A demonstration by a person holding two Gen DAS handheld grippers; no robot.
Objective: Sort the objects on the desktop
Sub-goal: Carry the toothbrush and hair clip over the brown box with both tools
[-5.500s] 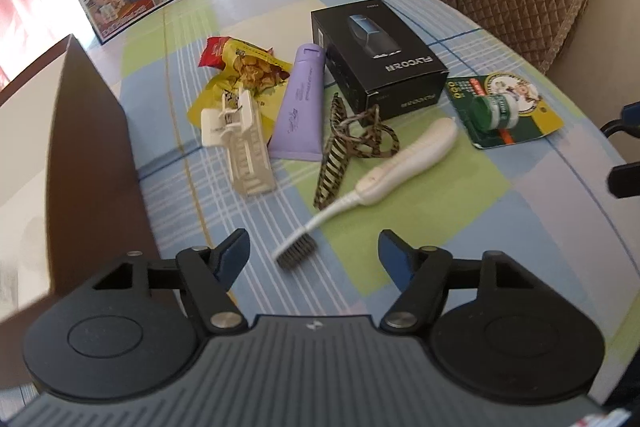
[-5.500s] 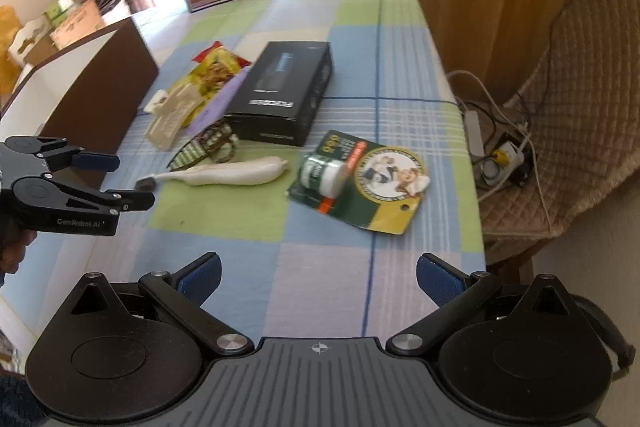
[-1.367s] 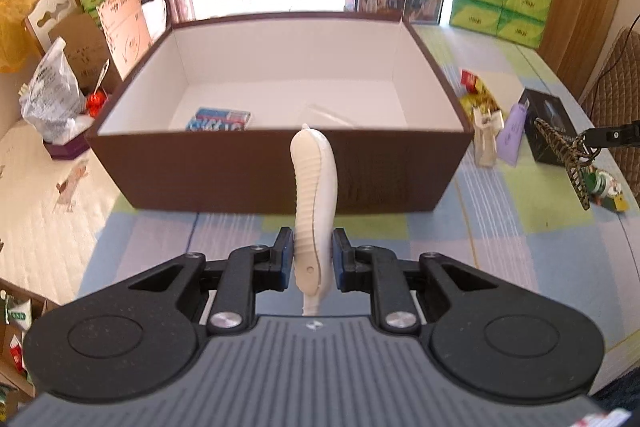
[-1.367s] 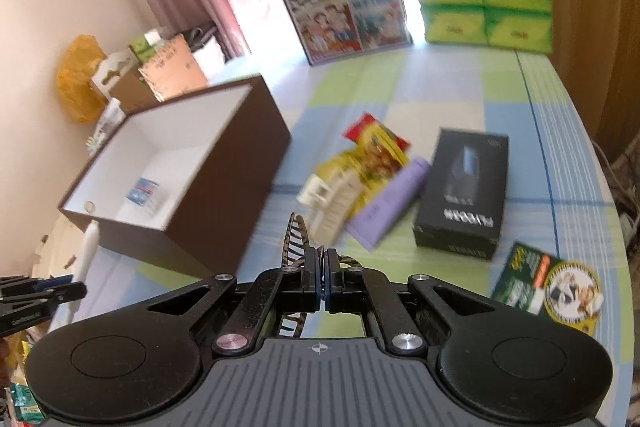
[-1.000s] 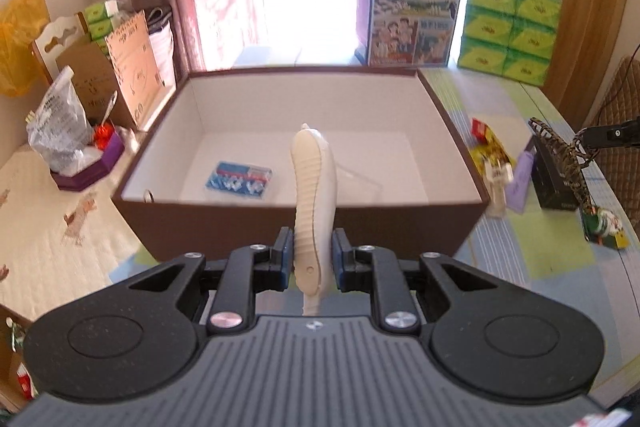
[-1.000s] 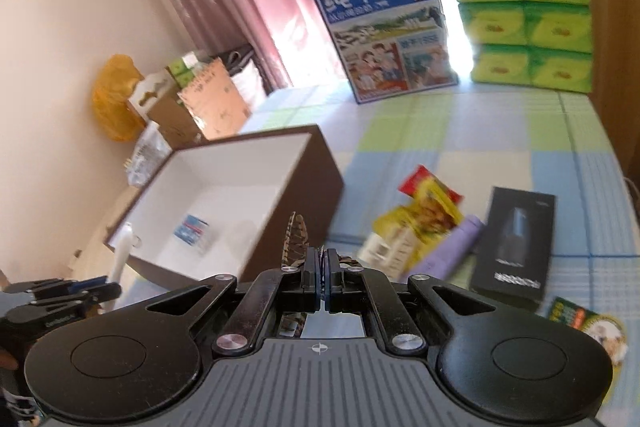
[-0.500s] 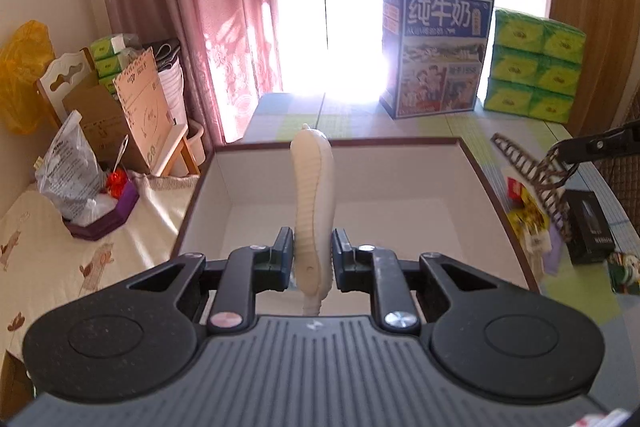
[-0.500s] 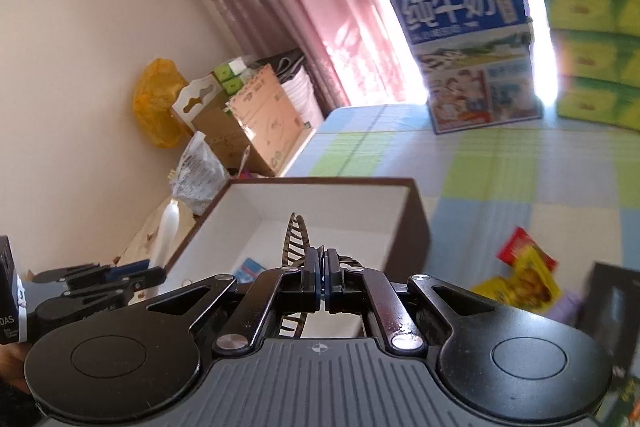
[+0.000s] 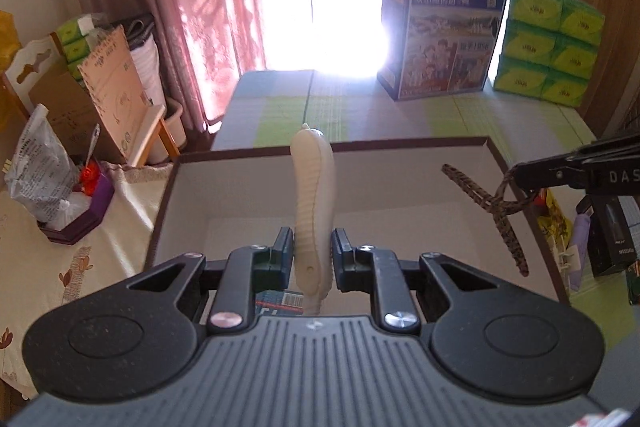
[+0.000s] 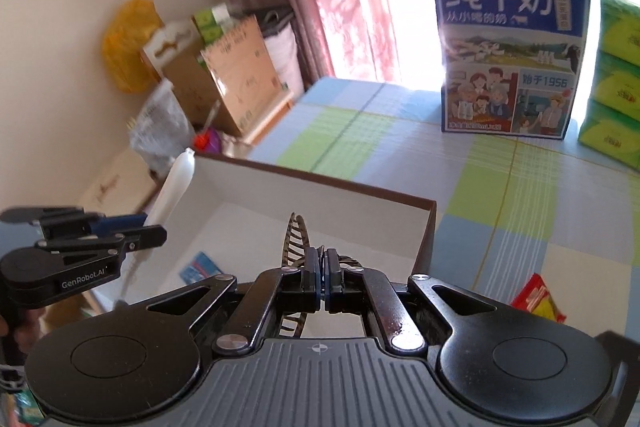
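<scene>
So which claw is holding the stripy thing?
The right claw, pinching the brown striped hair clip over the brown cardboard box. The left claw has the white brush.

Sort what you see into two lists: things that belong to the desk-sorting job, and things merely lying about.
Part of the job:
- white brush, between the left gripper's fingers
- patterned hair clip, held by the right gripper
- brown box
- snack packet

Lying about:
- milk carton
- green tissue packs
- cardboard boxes
</scene>
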